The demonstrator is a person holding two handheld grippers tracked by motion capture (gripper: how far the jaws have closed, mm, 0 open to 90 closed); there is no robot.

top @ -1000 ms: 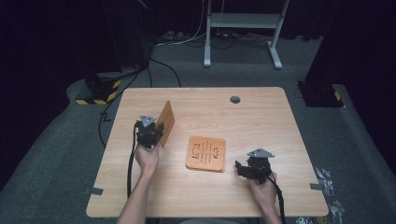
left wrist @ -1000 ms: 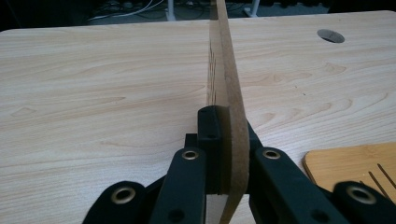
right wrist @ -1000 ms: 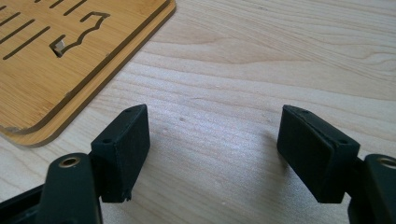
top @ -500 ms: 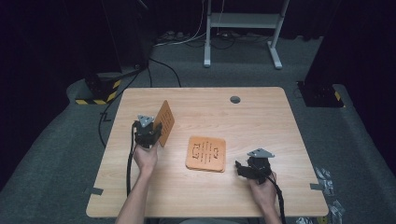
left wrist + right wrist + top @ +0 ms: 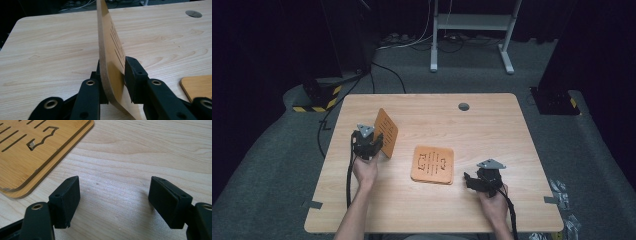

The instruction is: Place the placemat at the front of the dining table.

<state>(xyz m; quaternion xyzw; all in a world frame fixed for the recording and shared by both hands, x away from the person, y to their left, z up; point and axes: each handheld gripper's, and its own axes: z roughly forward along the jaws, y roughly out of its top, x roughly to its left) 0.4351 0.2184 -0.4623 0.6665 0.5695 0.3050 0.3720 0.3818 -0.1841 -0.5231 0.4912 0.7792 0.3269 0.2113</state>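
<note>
Wooden board (image 5: 386, 132) held upright on edge over the left part of the desk (image 5: 492, 130), clamped between the jaws of the left claw (image 5: 113, 77); thin slots cut through its face, seen edge-on in the left gripper view. Second board (image 5: 432, 164), flat on the desk near the middle, apparently two layers stacked, with slots and a shaped cut-out (image 5: 41, 138) through the top one. Right claw (image 5: 473, 181) low over the desk just right of the flat board, jaws wide apart with only bare wood grain between them. Desk of pale wood with rounded corners and a round grey cable hole (image 5: 463, 106) near the far edge. Grey carpet (image 5: 277, 150) all around, tape marks (image 5: 311, 204) by the near corners, a yellow-and-black striped block (image 5: 319, 97) at the far left. White frame legs (image 5: 472, 35) and loose cables (image 5: 412, 42) beyond; dark room behind.
</note>
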